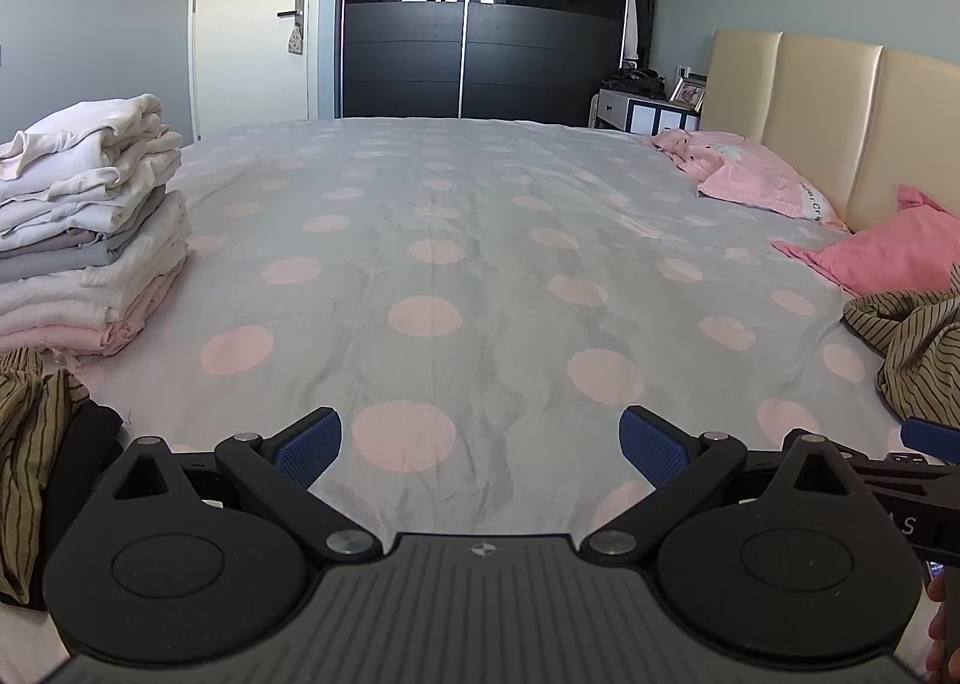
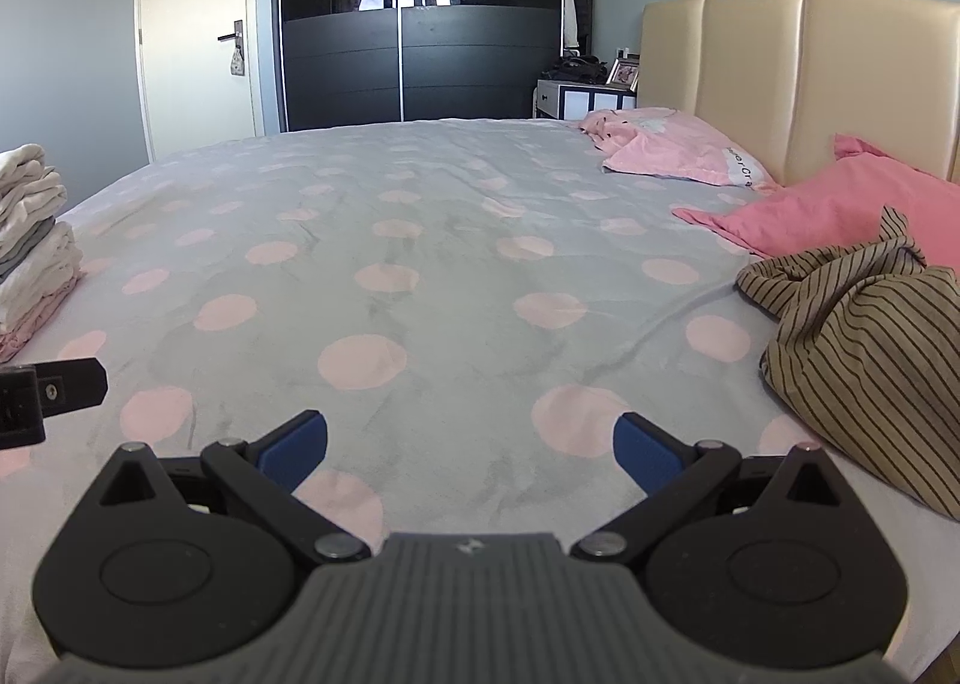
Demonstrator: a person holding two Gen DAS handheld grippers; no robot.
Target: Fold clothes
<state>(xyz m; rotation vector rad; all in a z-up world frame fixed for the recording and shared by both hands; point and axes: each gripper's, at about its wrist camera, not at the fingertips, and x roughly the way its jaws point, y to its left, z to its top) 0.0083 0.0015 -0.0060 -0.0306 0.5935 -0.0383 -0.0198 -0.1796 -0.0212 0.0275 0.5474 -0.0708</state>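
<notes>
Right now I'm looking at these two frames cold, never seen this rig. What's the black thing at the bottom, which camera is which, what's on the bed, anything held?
There is no robot arm. A person carries two handheld grippers, and each has a fisheye camera looking forward along its blue-padded fingers, so the black shape at the bottom is the tool itself.

One picture comes from the left gripper, the other from the right gripper. Both have their jaws wide apart and hold nothing, hovering over the bed with its grey, pink-dotted cover.

On the bed, a stack of folded clothes sits at the left. A crumpled brown striped garment lies at the right, not yet folded. More striped fabric shows at the left view's near left edge. Pink pillows lean by the headboard.
</notes>
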